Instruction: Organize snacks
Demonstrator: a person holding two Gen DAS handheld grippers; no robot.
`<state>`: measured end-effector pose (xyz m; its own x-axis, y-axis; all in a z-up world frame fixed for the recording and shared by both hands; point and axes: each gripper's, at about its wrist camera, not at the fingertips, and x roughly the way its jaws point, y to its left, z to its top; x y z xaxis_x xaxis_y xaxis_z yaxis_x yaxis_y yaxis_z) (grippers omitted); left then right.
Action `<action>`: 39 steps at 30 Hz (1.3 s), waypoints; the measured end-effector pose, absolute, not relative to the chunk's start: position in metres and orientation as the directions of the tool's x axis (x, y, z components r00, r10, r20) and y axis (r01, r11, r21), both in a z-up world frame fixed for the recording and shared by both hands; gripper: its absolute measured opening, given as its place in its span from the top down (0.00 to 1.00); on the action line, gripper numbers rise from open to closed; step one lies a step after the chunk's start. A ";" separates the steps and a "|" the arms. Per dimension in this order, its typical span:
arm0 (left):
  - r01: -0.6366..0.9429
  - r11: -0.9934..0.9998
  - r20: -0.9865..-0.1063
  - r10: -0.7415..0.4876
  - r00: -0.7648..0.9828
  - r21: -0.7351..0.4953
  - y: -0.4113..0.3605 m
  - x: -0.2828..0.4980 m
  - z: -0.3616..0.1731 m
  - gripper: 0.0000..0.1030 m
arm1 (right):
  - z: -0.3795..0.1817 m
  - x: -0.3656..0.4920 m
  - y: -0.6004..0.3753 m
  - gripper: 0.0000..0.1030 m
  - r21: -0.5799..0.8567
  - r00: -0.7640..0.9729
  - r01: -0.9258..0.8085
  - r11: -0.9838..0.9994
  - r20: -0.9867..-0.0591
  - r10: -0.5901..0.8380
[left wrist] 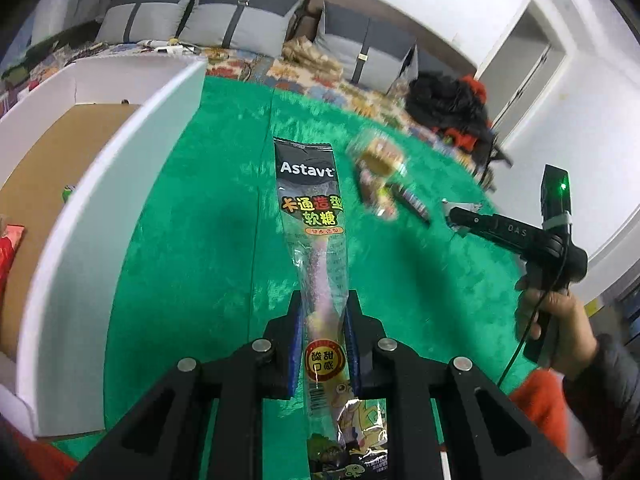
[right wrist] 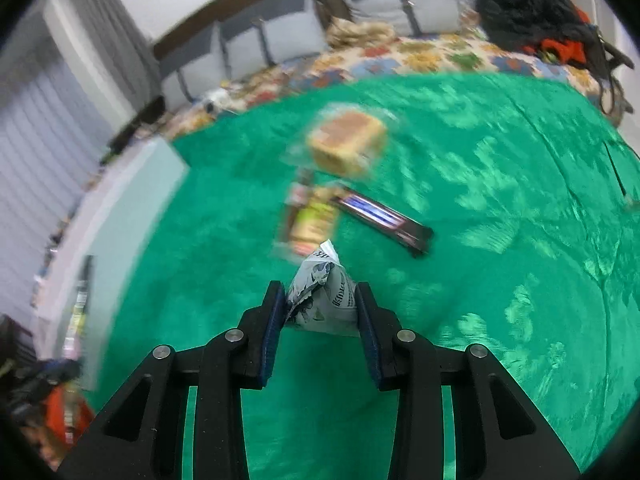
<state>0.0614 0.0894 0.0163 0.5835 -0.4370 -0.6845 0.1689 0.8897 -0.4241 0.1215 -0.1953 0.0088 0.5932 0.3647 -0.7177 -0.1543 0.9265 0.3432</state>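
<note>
My left gripper point(left wrist: 323, 312) is shut on a long clear Astavt gummy candy packet point(left wrist: 310, 208), held above the green cloth point(left wrist: 192, 240) beside the white box point(left wrist: 120, 184). My right gripper point(right wrist: 320, 300) is shut on a small white and grey snack packet point(right wrist: 324, 296) above the cloth; it also shows in the left wrist view point(left wrist: 460, 216). On the cloth lie a wrapped brown cake point(right wrist: 348, 144), a yellow-brown snack packet point(right wrist: 312, 220) and a dark bar packet point(right wrist: 384, 220).
The white box has a brown cardboard floor point(left wrist: 52, 168) with a red packet point(left wrist: 8, 248) inside. A sofa with grey cushions point(left wrist: 240, 20) stands behind, with dark clothes point(left wrist: 452, 108) on it. A doorway point(left wrist: 520, 60) is at the right.
</note>
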 end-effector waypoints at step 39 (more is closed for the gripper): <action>0.177 0.943 -0.736 -0.331 0.590 -0.282 0.046 0.115 0.003 0.01 | -0.066 0.080 -0.260 0.27 -0.082 0.606 0.057 0.995 -0.789 -0.100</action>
<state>0.1148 0.0460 0.0032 0.5901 -0.3310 -0.7364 0.1774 0.9430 -0.2817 0.0803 -0.2602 -0.0663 0.6064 -0.0998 -0.7889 0.0569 0.9950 -0.0822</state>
